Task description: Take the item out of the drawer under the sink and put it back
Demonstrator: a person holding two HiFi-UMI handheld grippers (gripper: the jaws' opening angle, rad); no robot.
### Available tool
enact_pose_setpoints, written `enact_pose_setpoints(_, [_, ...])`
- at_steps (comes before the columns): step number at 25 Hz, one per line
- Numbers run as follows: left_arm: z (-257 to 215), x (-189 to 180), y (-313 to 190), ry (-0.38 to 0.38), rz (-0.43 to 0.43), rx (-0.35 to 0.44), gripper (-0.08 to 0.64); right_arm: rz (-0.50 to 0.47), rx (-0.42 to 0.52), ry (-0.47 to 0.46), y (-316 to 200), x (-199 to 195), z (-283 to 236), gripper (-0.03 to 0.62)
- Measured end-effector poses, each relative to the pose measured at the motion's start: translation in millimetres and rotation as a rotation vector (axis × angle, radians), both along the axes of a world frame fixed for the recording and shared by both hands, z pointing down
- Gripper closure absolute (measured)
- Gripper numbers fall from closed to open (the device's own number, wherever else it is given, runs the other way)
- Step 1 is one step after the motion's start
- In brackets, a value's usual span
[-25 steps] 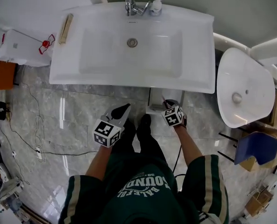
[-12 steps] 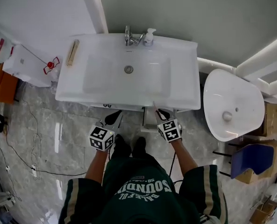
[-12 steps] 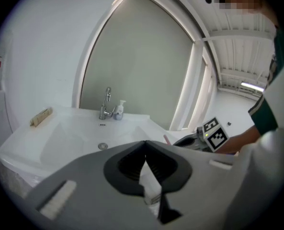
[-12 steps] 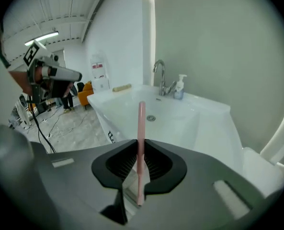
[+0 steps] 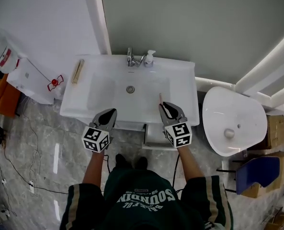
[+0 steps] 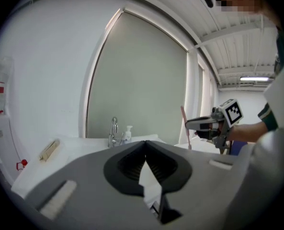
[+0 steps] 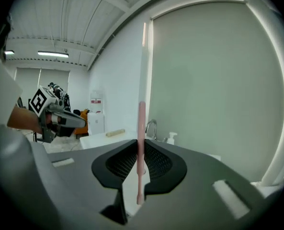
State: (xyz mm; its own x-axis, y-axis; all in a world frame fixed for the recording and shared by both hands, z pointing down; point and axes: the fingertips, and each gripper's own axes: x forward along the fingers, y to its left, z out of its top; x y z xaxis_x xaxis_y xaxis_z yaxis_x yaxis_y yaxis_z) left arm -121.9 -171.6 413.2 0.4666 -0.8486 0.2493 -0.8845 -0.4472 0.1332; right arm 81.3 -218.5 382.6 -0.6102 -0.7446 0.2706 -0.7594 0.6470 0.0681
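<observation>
Above the front edge of the sink (image 5: 84, 102), towards its right corner, the right claw (image 5: 166, 108) pinches a thin pink stick (image 5: 161, 98). The stick's long axis stands upright, crosswise to the jaws. The open drawer (image 5: 147, 137) lies below that claw and slightly to its left, under the front edge, so the right hand looks nearer for putting it back. The left claw (image 5: 110, 112) hangs closed and empty over the edge's left half.
</observation>
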Motion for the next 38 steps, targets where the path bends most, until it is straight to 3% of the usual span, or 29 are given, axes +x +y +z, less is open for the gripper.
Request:
enact_pose_setpoints(4, [-31,-8,-15,-0.029,0.0,0.066,0.509,0.003,0.117,-0.084,-2,1,-66,0.541])
enact_pose_setpoints(8, [-51,-13,-20,-0.035,-0.005,0.105,0.509,0.007,0.152,-0.123,-4,3,-92,0.541])
enact_pose_setpoints(17, [-49,-5,-21,-0.032,0.011,0.106,0.509,0.032,0.081,-0.146,-8,12,-68,0.54])
enact_pose_setpoints(30, [-43,2,-13,-0.029,0.025,0.095,0.509,0.032,0.075,-0.148,3,14,-63,0.54])
enact_pose_setpoints(38, [-20,8,-5,-0.018,0.03,0.044,0.509,0.034,0.025,-0.148,12,16,-41,0.54])
